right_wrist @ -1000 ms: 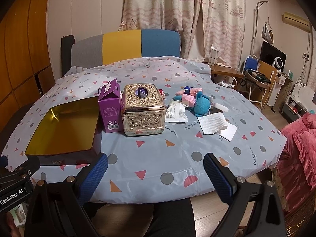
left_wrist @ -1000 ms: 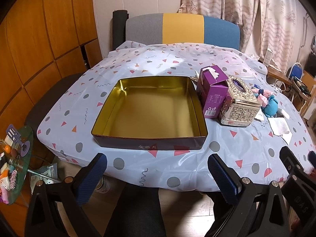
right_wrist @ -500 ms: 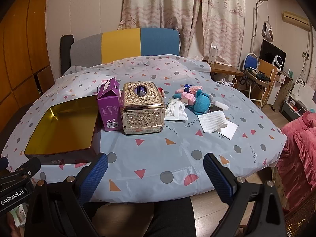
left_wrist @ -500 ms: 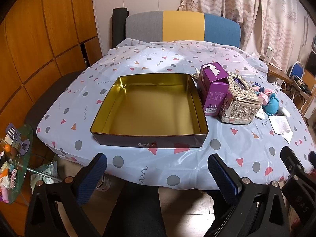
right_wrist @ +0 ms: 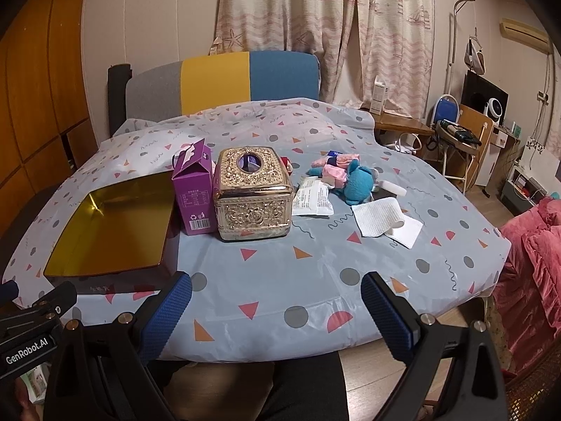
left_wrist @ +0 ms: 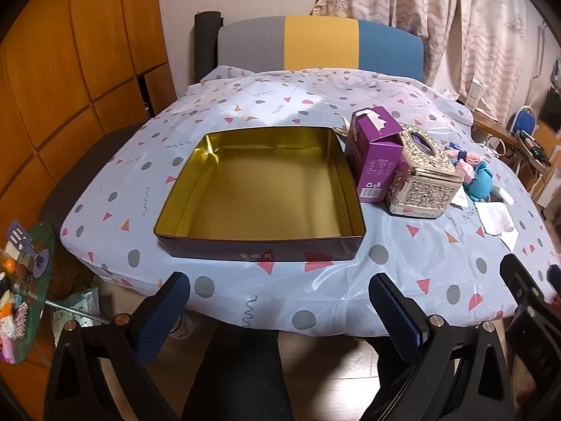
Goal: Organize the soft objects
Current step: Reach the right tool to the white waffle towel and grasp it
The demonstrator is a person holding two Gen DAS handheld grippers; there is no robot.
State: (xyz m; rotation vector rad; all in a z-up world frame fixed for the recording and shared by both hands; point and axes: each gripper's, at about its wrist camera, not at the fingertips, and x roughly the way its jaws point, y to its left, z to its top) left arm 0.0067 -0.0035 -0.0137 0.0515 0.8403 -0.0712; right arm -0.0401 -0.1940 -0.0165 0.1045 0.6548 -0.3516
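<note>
Compared with a second ago, both my cameras have drawn slightly back from the tabletop (right_wrist: pixel 315 273) and sit a touch higher, so the gold-lined tin tray (left_wrist: pixel 259 245) and its neighbours look a little farther off; nothing on the cloth has shifted. My left claw (left_wrist: pixel 278 310) hangs off the near edge of the tabletop, level and pointing at the tray, fingers spread wide with nothing between them. My right claw (right_wrist: pixel 275 310) holds the same pose just off the near edge, aimed at the ornate gold tissue box (right_wrist: pixel 254 193), also wide open and empty. Counting: one open tin tray, empty, at the left of the tabletop; one purple carton (right_wrist: pixel 194 193) standing upright just beside its right wall; one tissue box touching or nearly touching the carton, I cannot tell which. The soft things lie in one loose pile (right_wrist: pixel 345 175) to the right of the tissue box, well apart from the tray: one teal plush toy (right_wrist: pixel 357 186), a few pink fabric pieces too bunched to count, one white packet (right_wrist: pixel 312 201) and one white folded cloth (right_wrist: pixel 377 221) nearer me. Behind the tabletop stands one chair back (left_wrist: pixel 319 45) in grey, yellow and blue.
</note>
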